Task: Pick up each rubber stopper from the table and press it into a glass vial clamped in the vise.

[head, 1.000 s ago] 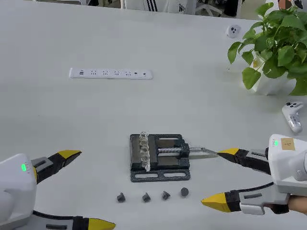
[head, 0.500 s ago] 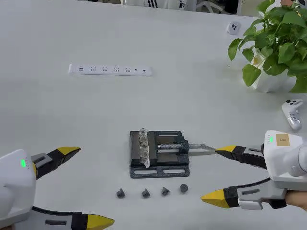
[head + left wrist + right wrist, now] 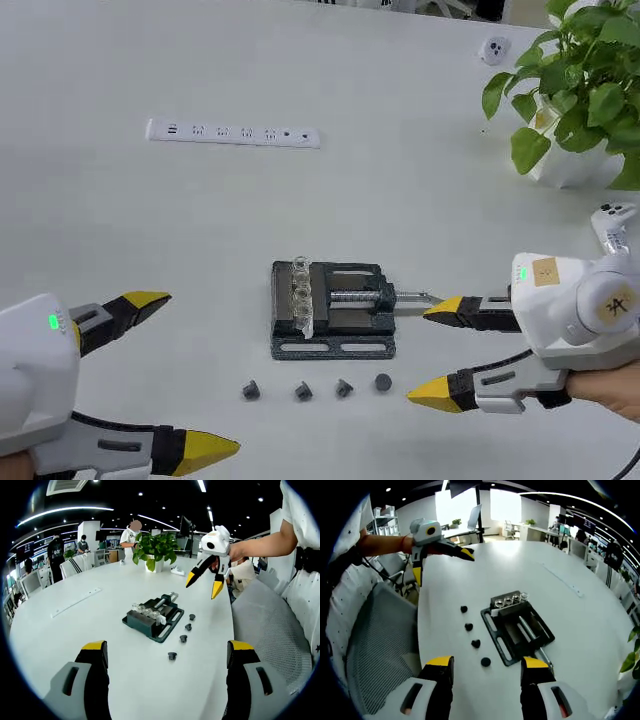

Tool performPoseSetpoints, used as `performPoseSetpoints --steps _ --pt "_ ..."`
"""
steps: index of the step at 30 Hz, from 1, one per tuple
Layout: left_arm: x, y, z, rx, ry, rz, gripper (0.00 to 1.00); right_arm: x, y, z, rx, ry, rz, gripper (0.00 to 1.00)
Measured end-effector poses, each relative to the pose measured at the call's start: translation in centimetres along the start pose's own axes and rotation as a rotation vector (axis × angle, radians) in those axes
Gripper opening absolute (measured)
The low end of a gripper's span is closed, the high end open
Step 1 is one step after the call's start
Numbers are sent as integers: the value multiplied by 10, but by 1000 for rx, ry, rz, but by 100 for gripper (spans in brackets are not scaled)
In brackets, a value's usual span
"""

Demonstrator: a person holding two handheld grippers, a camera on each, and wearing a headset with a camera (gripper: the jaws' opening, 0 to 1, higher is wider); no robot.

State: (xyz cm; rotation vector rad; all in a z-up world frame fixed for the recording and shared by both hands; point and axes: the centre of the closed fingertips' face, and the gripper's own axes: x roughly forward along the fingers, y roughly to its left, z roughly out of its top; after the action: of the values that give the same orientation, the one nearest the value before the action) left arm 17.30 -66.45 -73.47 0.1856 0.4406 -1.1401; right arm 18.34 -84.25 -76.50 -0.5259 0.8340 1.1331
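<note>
A dark vise (image 3: 340, 325) stands mid-table with several glass vials (image 3: 300, 300) clamped upright in a row. Several dark rubber stoppers (image 3: 303, 390) lie in a line in front of it, the rightmost (image 3: 383, 382) nearest my right gripper (image 3: 422, 352). That gripper is open and empty, its upper tip by the vise handle. My left gripper (image 3: 192, 372) is open and empty at the near left, well away from the stoppers. The left gripper view has the vise (image 3: 152, 616) and stoppers (image 3: 183, 638) ahead. In the right gripper view the nearest stopper (image 3: 485, 662) lies between the jaws, beside the vise (image 3: 517, 625).
A white power strip (image 3: 232, 132) lies at the far left. A potted plant (image 3: 580, 90) and a white controller (image 3: 612, 222) sit at the right edge, and a small round white device (image 3: 495, 50) lies beyond them. People stand past the table's far end (image 3: 132, 535). A mesh chair (image 3: 375, 645) is beside the table.
My right gripper has come a little to the left, closer to the vise handle and the rightmost stopper. The left gripper has barely moved.
</note>
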Motion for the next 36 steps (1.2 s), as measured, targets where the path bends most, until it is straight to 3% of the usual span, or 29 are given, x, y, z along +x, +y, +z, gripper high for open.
performPoseSetpoints --steps 6,17,36 --pt "0 1 -1 -4 -3 2 99 15 4 0 -61 62 40 44" --pt "1 -3 1 -16 -9 2 99 41 1 -21 -200 219 90 25" --pt "1 -4 -5 -41 -23 3 99 62 5 -30 -257 303 155 14"
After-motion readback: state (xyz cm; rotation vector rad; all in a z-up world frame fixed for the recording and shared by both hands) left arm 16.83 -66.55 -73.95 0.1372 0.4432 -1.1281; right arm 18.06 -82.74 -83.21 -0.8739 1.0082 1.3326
